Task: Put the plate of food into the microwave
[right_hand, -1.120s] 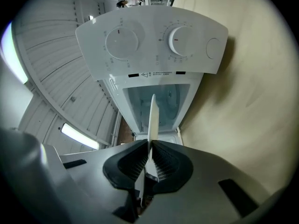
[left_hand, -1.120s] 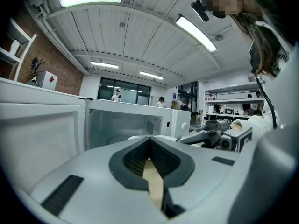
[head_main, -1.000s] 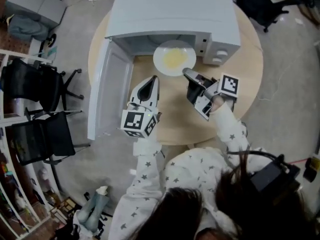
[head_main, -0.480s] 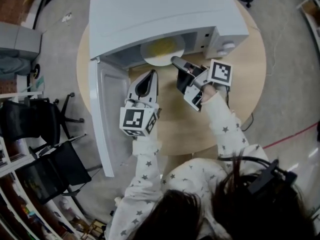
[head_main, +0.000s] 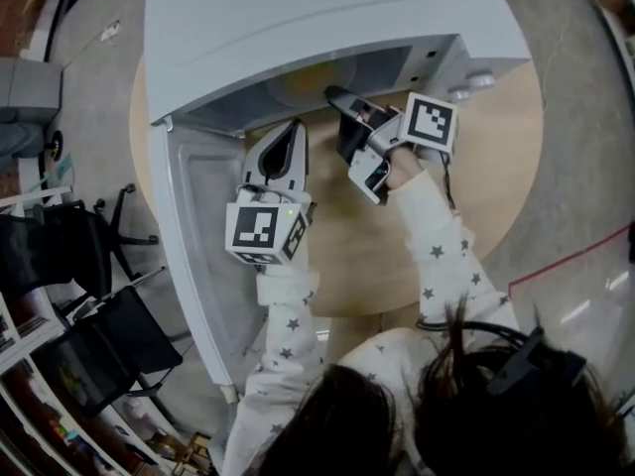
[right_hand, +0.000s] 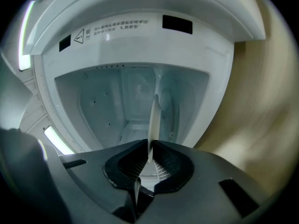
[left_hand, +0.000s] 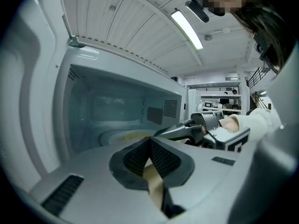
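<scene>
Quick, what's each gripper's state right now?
Left gripper: shut, nothing between its jaws.
Right gripper: shut on the plate rim.

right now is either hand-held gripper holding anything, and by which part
The right hand-held gripper pinches the plate by its near rim. The left hand-held gripper holds nothing.

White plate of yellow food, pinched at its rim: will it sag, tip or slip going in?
The white plate looks rigid, so it probably won't sag. The right gripper grips only one edge, so it may droop or slip. The yellow food could slide if tilted.
</scene>
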A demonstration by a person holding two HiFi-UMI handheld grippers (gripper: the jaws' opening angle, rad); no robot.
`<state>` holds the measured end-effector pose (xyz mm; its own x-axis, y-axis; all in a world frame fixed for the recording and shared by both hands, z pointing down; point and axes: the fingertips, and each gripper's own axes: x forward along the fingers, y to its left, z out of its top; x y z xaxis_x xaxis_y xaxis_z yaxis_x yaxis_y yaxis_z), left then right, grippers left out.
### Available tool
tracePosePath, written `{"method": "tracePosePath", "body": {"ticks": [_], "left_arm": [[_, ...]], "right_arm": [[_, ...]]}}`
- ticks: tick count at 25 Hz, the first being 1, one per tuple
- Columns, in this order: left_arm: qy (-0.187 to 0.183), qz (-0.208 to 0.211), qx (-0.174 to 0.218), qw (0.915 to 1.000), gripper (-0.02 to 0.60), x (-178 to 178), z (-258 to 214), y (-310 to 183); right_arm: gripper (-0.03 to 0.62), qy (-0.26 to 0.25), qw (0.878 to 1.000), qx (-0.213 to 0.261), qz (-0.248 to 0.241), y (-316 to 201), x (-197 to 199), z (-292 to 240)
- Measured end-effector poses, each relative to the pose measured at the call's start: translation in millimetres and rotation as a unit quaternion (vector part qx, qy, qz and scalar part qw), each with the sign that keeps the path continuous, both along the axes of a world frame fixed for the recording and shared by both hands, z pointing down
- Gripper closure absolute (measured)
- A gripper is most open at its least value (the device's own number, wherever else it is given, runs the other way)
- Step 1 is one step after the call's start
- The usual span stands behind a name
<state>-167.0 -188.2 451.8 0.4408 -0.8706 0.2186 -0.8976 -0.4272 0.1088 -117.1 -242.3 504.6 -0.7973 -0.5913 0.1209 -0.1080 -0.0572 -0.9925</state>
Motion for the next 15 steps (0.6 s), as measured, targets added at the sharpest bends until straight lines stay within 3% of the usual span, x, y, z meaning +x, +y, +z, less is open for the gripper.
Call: {"method": "tracePosePath", "body": {"ticks": [15], "left_arm": [[0.013,0.008,-0.008,0.9999,0.584,6.5,9.3,-11.5]], "right_arm": [[0.571,0.042,0.999,-0.009,-0.001,-3.0,0.9,2.2]]}}
